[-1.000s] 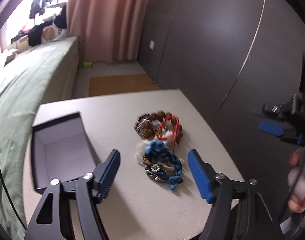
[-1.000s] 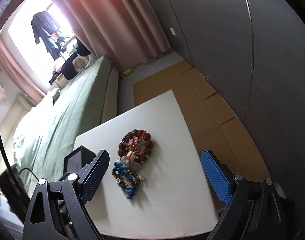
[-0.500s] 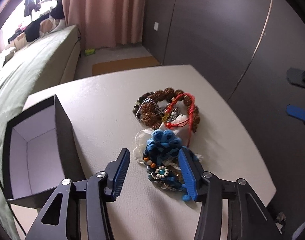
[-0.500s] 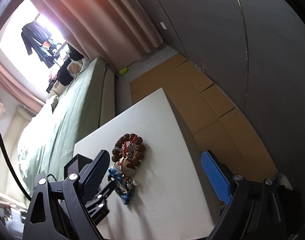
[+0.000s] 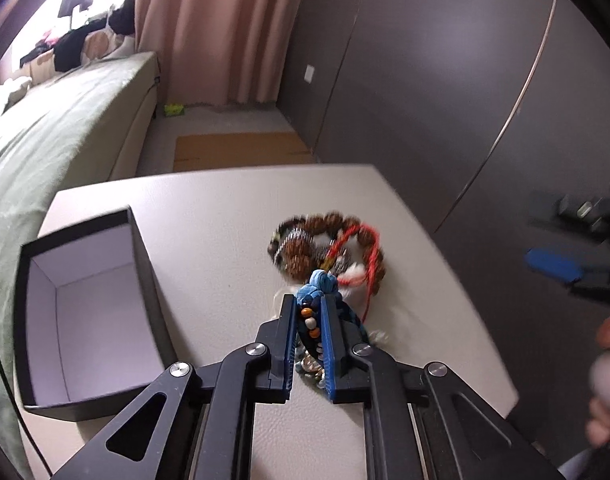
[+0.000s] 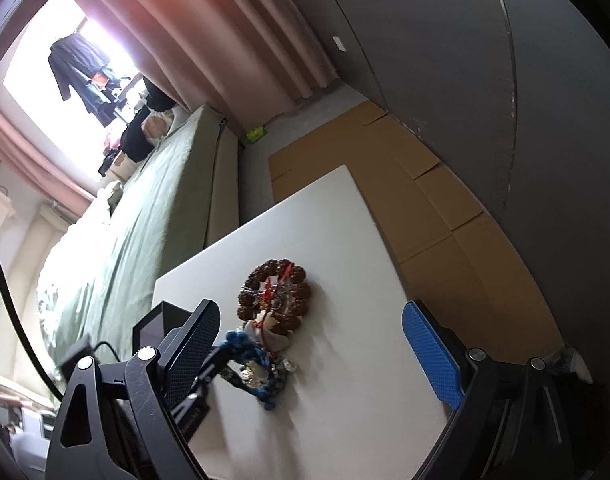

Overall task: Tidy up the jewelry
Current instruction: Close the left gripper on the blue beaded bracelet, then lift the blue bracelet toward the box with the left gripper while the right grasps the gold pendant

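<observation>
A heap of jewelry lies on the white table (image 5: 209,216): a brown bead bracelet (image 5: 305,228) with a red cord (image 5: 369,244) at the far side, and a blue braided bracelet (image 5: 321,282) nearer me. My left gripper (image 5: 307,304) is down on the heap. Its jaws are closing, and the pads press on the blue bracelet and its small beads. In the right wrist view, my right gripper (image 6: 311,320) hangs open above the table with nothing between its fingers. From there the blue bracelet (image 6: 265,364) and the brown bracelet (image 6: 273,280) show below it.
An open black box (image 5: 149,280) with a white inside stands at the table's left. A green bed (image 5: 65,120) runs along the left, and a dark wall (image 5: 425,80) along the right. A person's hand (image 5: 609,360) and a blue pad (image 5: 553,266) of the right gripper are at the right edge.
My left gripper has come forward and down onto the heap, and its jaws have narrowed from wide apart to gripping the blue bracelet. The right gripper stays open in about the same place.
</observation>
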A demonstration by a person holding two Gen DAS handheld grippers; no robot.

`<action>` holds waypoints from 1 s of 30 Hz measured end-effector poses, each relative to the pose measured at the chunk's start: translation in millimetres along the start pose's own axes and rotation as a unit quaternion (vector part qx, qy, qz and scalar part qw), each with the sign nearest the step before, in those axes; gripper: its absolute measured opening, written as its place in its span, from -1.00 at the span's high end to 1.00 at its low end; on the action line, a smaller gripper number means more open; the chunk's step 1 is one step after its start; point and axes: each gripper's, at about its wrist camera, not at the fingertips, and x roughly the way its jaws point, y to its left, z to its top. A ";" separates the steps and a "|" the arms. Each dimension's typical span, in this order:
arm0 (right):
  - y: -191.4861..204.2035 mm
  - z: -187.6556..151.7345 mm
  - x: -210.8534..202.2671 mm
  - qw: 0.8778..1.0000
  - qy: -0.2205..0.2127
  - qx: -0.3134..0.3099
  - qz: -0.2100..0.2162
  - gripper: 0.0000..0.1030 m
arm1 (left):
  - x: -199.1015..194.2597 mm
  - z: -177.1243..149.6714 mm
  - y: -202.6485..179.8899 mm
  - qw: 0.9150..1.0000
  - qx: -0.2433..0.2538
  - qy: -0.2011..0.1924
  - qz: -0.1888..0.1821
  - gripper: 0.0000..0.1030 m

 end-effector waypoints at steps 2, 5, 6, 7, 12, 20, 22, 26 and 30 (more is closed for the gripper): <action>2.8 -0.8 1.2 1.000 -0.001 -0.001 0.003 -0.82 | -9.1 5.5 1.9 1.000 -0.006 -0.015 -0.007 0.78; 8.7 -2.5 5.0 1.000 0.001 -0.007 0.004 -0.82 | -25.4 11.9 6.0 0.999 -0.012 -0.035 -0.011 0.78; 11.1 -3.1 6.6 1.000 0.003 -0.009 0.004 -0.79 | -29.5 13.4 7.8 0.999 -0.014 -0.040 -0.012 0.78; 13.9 -4.0 8.6 1.000 0.005 -0.012 0.004 -0.73 | -34.9 14.9 10.2 0.999 -0.016 -0.046 -0.013 0.78; 27.4 -11.9 21.7 0.999 0.031 -0.028 0.015 -0.39 | -47.9 22.2 23.8 0.997 -0.031 -0.064 -0.005 0.78; 58.0 -42.2 59.7 0.989 0.124 -0.069 0.049 0.11 | -69.9 25.9 50.8 0.994 -0.060 -0.087 0.009 0.78; 63.7 -50.3 69.4 0.985 0.143 -0.080 0.050 0.11 | -75.3 26.4 57.7 0.993 -0.068 -0.092 0.011 0.78; 65.9 -60.6 85.9 0.980 0.175 -0.079 0.059 0.11 | -84.6 24.6 70.4 0.992 -0.081 -0.099 0.016 0.78; 66.5 -68.9 105.6 0.976 0.197 -0.078 0.041 0.11 | -89.2 24.6 79.0 0.990 -0.092 -0.102 0.019 0.78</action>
